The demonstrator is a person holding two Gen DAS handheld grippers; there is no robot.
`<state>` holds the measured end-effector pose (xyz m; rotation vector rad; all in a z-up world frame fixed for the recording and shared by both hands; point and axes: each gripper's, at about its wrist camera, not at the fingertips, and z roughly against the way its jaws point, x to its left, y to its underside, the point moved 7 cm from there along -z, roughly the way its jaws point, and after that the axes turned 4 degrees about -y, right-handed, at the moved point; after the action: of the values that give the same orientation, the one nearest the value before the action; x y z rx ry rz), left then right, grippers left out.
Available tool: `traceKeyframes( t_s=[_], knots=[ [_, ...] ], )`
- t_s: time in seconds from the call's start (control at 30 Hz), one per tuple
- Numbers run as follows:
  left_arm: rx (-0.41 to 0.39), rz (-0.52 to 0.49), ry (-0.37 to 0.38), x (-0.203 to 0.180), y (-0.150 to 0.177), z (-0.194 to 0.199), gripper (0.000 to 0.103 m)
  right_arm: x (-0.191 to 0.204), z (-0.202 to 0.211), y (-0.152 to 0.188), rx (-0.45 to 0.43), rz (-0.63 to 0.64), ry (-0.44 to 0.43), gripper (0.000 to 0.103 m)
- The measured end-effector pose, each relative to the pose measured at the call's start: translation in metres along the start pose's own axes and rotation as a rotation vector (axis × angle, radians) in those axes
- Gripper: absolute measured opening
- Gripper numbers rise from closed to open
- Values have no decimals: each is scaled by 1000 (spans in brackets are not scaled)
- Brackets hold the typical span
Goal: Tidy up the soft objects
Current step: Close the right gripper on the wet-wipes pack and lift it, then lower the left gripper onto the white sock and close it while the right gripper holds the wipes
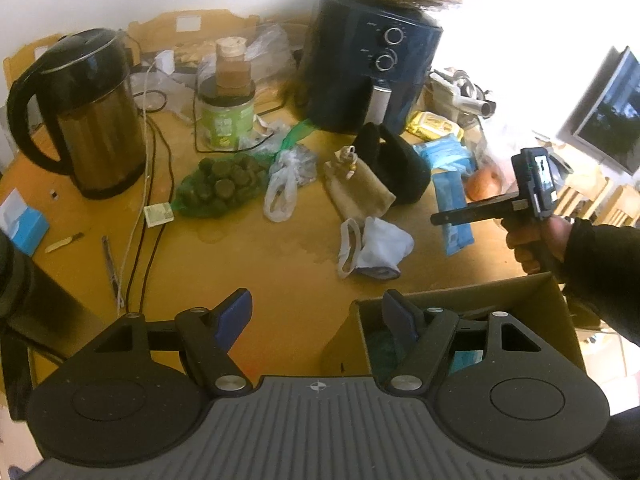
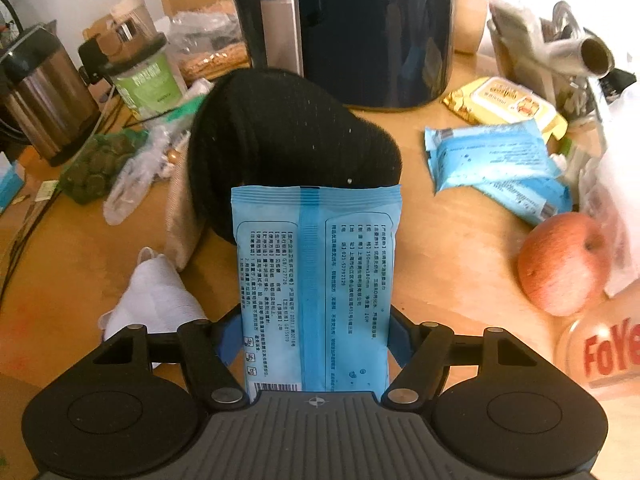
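- My right hand-held gripper (image 2: 316,340) is pinching the flat light-blue plastic wipes pack (image 2: 316,280) across its short sides, so the soft pack hangs straight and doesn't fold.
- It's lifted off the yellow wooden bench (image 2: 460,240), in front of the black knit beanie (image 2: 288,140).
- My left hand-held gripper (image 1: 316,316) is spread with nothing in it, waiting by the open brown cardboard box (image 1: 552,312), which I'd guess is where the pack goes.

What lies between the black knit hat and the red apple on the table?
Bare tabletop, seen in the right wrist view. The black knit hat and apple are apart; the blue packs lie further back.
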<state>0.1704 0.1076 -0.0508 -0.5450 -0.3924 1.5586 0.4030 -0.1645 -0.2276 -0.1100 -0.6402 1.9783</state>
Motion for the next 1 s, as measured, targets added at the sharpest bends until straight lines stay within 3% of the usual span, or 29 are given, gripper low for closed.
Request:
traceKeyframes(
  t_s=[0.43,1.0],
  knots=[
    [-9,-107,51,-23,-19,-12,72,9,78,9,-63,6,-69,72],
    [4,-232,90,-47,-48,-46,72,9,159,36,-187,-75,-23,72]
  ],
)
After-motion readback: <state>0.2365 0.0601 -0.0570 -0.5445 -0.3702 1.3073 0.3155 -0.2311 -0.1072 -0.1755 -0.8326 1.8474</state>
